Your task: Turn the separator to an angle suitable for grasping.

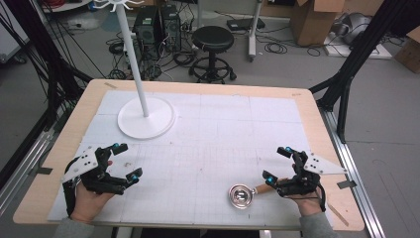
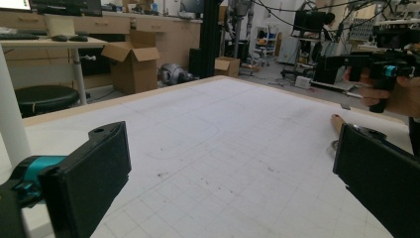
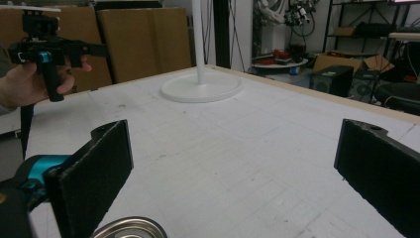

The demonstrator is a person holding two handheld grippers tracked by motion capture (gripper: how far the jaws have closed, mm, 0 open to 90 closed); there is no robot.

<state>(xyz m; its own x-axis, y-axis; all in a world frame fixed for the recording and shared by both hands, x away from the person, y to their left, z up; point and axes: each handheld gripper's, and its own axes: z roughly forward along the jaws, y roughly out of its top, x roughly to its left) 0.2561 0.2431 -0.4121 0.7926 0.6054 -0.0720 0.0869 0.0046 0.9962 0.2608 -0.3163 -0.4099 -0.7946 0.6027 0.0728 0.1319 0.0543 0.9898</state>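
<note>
Lying near the front right of the counter (image 1: pixel 208 84), a small shiny metal cup with a short wooden handle (image 1: pixel 241 195) is being watched as the work's object; its bowl is sitting upright on the white gridded mat (image 1: pixel 213 148), mouth up, the handle running off toward the right tongs (image 1: pixel 277 163). The right tongs are being held just beside that handle, jaws standing wide apart, nothing between them. In the right gripper view the cup's rim (image 3: pixel 130 229) is being seen at the bottom edge, near the left jaw and below it.

The left tongs (image 1: pixel 126 159) are being held at the front left, well apart from the cup, jaws likewise spread and empty; this is being confirmed in the left gripper view, where bare mat is being seen between the pads.

A tall white stand with a round flat base (image 1: pixel 146 117) is being noted at the back left of the mat, apart from both tongs.

Handling, as judged: the cup is probably light and stiff. The polished bowl is likely being slippery and rounded, so a pinch there is being risked as a skid or a roll. The wooden handle is being favoured as the hold, gripped across its sides close to the bowl, to keep the bowl from swinging down.
</note>
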